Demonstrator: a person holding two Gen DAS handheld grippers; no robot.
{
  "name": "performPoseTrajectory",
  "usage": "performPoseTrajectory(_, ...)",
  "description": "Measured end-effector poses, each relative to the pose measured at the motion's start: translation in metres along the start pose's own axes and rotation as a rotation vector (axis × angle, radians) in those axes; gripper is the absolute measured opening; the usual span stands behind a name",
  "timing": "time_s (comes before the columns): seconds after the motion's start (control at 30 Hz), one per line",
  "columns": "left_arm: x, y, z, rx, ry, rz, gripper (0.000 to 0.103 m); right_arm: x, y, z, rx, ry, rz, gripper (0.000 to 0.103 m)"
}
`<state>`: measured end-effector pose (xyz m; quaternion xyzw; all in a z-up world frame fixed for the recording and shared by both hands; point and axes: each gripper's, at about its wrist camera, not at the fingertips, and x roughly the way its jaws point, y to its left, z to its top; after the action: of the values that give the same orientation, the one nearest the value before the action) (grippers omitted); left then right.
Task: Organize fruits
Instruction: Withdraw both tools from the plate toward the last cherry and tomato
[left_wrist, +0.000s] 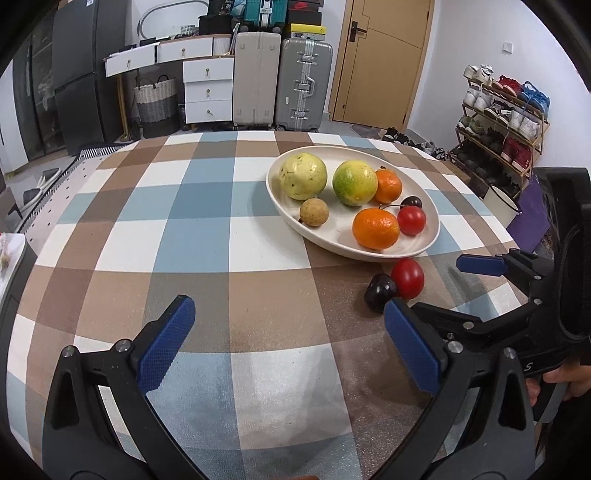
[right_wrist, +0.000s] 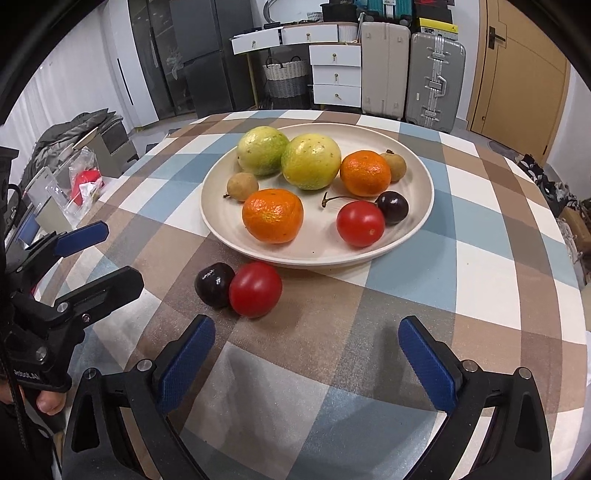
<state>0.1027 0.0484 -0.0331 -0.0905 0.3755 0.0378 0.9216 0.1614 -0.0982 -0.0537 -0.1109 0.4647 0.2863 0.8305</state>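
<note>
A cream plate (right_wrist: 413, 229) (left_wrist: 332, 236) on the checked tablecloth holds two yellow-green guavas (right_wrist: 311, 161), two oranges (right_wrist: 272, 215), two small brown longans (right_wrist: 242, 186), a red tomato (right_wrist: 360, 223) and a dark cherry (right_wrist: 392, 206). Just off the plate's near edge lie a red tomato (right_wrist: 255, 289) (left_wrist: 407, 277) and a dark cherry (right_wrist: 213, 284) (left_wrist: 380, 292), touching each other. My left gripper (left_wrist: 288, 343) is open and empty over the cloth, left of them. My right gripper (right_wrist: 306, 358) is open and empty, just short of the loose tomato.
The round table's edge curves close on both sides. Beyond it stand suitcases (left_wrist: 280, 81), white drawers (left_wrist: 208, 88), a shoe rack (left_wrist: 506, 122) and a door. Clutter with a red item (right_wrist: 86, 181) lies left of the table in the right wrist view.
</note>
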Motion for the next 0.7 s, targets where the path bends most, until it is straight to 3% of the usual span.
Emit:
performPoseTrajectory(0.33,0.004,0.014,0.000,-0.069,-0.008,0.001,0.102,0.007,0.004,0.005,-0.025,0.014,0.007,0.094)
performPoseTrajectory(0.4,0.006,0.015,0.000,-0.076,-0.004,-0.002,0.102,0.009,0.006,0.007,-0.040,0.013,-0.011,0.086)
performPoseTrajectory(0.7,0.006,0.018,-0.001,-0.088,-0.002,0.000,0.102,0.012,0.011,0.012,-0.047,0.000,-0.011,0.073)
